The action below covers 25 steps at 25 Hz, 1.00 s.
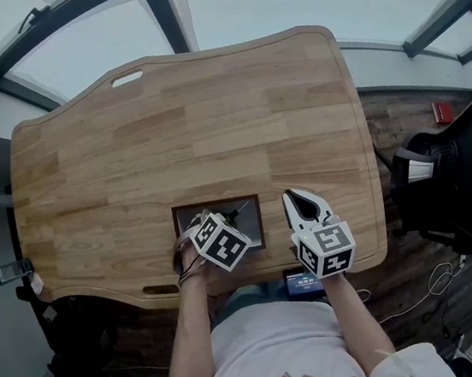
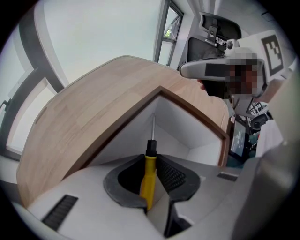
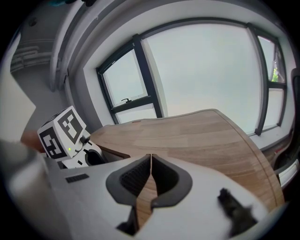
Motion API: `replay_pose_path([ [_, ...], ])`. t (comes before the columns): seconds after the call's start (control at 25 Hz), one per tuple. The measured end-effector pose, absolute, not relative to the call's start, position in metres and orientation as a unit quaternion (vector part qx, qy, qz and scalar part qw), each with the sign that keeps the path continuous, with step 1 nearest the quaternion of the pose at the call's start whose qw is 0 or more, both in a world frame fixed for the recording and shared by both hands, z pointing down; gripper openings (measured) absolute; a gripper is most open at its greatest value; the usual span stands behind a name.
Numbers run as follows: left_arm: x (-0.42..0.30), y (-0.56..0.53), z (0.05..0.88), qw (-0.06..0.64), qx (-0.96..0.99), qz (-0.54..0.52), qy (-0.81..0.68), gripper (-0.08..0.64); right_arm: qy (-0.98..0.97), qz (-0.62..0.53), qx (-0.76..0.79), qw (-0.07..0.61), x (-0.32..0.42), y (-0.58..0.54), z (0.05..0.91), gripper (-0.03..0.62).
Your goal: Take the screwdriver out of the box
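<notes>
Status check, head view: the box (image 1: 217,201) sits on the wooden table (image 1: 168,132) at its 6 o'clock edge, close to the person. It is open at the top, with a brown rim and a white inside.

Left gripper (image 1: 205,228): it points steeply down over the box. In the left gripper view its jaws are clamped on the screwdriver (image 2: 148,176), with the pads pressing the yellow handle from either side. The black collar and metal shaft stick out past the jaws toward 12 o'clock, into the white interior near an inner corner of the box.

Right gripper (image 3: 150,161): it is at 3 o'clock of the box, over bare table. Its jaws are closed together with nothing between them, and only wood grain shows through the gap below. It plays no part in the grasp.

Progress, our judgement:
- Reach and grasp are done, and the grip looks centred on the handle.
- Extraction is not done. The shaft lies within the box outline in both views.
- We cannot tell whether the tip rests on the box floor or is lifted off it.

What is left: raise the tool clear of the rim, then carry it away from the box. The shaft passing near the wall is the one place it could catch.
</notes>
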<state>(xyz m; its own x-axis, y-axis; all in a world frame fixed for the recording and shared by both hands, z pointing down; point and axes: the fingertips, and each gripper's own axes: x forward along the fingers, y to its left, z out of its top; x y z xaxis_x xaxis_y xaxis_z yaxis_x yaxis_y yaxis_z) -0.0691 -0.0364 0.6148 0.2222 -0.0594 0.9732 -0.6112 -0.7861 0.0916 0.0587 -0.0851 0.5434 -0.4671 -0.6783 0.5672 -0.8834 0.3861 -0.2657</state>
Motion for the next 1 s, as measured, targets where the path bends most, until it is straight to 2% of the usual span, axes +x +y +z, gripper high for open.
replay_pose_path([
  [1.0,-0.071,-0.035,0.590,0.233,0.781,0.518,-0.259,0.083,-0.813,0.257,0.490,0.184,0.064,-0.078,0.527,0.032],
])
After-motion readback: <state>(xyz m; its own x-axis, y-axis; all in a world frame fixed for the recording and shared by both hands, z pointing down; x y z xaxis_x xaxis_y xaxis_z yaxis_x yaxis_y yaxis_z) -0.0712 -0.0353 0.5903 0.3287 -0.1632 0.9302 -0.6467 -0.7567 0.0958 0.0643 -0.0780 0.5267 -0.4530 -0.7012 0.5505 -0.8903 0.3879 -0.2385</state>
